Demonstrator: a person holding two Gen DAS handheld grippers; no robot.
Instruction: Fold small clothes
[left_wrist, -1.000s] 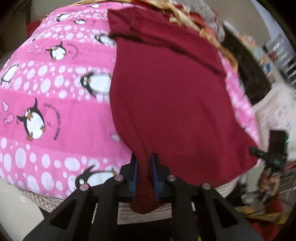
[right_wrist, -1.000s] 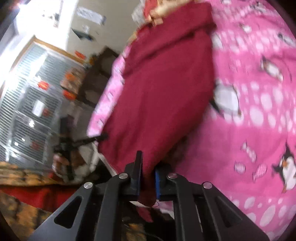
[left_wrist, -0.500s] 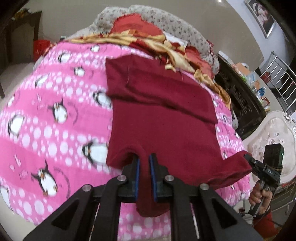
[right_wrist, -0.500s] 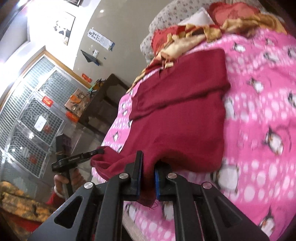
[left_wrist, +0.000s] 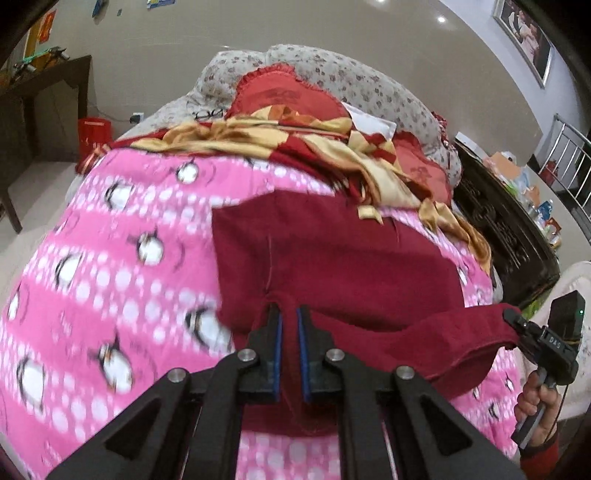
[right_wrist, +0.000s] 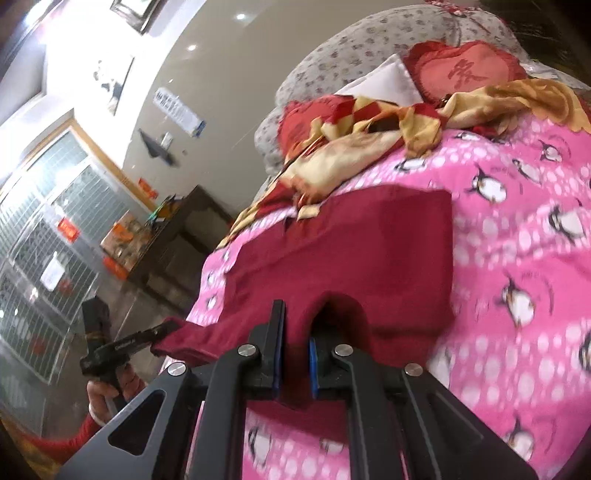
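Note:
A dark red garment (left_wrist: 343, 254) lies on the pink penguin-print blanket (left_wrist: 92, 295), its far part flat and its near edge lifted. My left gripper (left_wrist: 289, 317) is shut on one near corner of the garment. My right gripper (right_wrist: 297, 317) is shut on the other near corner; it shows at the right of the left wrist view (left_wrist: 517, 321). The held hem sags between the two grippers above the blanket. The garment (right_wrist: 351, 251) also shows in the right wrist view, with the left gripper (right_wrist: 166, 328) at its left.
A gold and red cloth (left_wrist: 303, 140) lies bunched at the head of the bed by red pillows (left_wrist: 284, 96). A dark wooden cabinet (left_wrist: 509, 243) stands to the right of the bed, a dark table (left_wrist: 40, 96) to the left.
Both grippers have lifted the garment's near edge and carried it forward over the rest. The cameras have tilted up, so the head of the bed shows now.

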